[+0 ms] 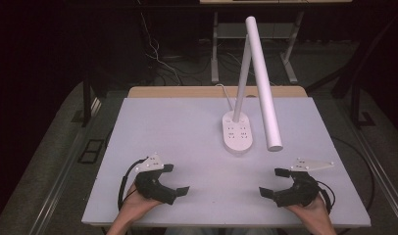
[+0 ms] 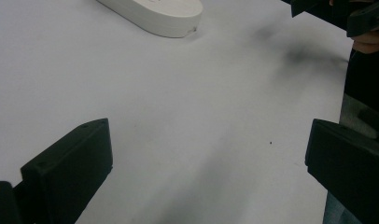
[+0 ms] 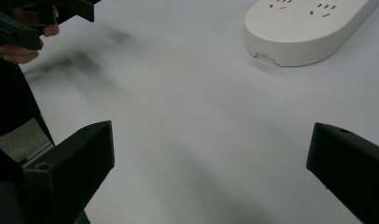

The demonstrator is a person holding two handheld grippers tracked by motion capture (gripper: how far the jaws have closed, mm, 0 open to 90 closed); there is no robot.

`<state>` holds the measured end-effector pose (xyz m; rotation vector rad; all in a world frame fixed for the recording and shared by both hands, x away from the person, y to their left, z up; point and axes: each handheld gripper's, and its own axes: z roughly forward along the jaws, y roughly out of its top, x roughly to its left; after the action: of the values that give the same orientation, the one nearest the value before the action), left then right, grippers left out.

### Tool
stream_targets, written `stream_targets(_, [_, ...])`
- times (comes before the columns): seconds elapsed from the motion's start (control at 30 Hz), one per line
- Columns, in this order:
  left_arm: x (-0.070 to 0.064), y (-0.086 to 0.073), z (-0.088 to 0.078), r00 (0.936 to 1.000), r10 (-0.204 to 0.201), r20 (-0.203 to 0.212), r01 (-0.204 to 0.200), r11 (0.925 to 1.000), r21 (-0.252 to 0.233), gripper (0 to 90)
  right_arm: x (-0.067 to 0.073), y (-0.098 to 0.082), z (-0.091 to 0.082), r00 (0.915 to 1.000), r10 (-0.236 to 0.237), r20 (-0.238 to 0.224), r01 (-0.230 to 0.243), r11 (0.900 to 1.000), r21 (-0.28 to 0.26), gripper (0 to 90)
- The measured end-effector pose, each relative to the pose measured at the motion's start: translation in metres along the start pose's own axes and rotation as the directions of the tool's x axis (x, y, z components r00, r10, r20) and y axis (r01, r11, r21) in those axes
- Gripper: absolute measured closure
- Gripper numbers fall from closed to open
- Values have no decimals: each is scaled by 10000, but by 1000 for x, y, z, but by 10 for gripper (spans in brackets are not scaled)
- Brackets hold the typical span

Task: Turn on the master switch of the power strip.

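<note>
A white table (image 1: 153, 127) bears a white desk lamp's socketed base (image 1: 237, 132)

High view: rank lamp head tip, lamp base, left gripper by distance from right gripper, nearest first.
From the right gripper:
1. Lamp head tip, just above it, hanging over the table.
2. Lamp base, farther in, toward the table's middle.
3. Left gripper, across the near edge, on the left.

1. The place looks like a lab or recording room, though the dark surroundings make this uncertain.
2. A plain white counter (image 1: 187, 147) carries a desk lamp (image 1: 258, 83) whose base has sockets.
3. Loose cables (image 1: 160, 61) trail over grey carpet (image 1: 55, 147) among metal bench legs (image 1: 214, 46).
</note>
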<state>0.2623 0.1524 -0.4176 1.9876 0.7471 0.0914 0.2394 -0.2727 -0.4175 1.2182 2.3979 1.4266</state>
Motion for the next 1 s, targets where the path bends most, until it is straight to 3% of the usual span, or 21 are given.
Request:
stream_targets(0.6, [8,25,4,9996,165,242,-178,9984,533,1,0,0,-2,10000,5,19,-5,10000,-38,4])
stream_targets(1.0, [13,47,3,9988,316,378,-339,9975,625,11,-1,0,-2,10000,-3,-9,3,10000,-23,4])
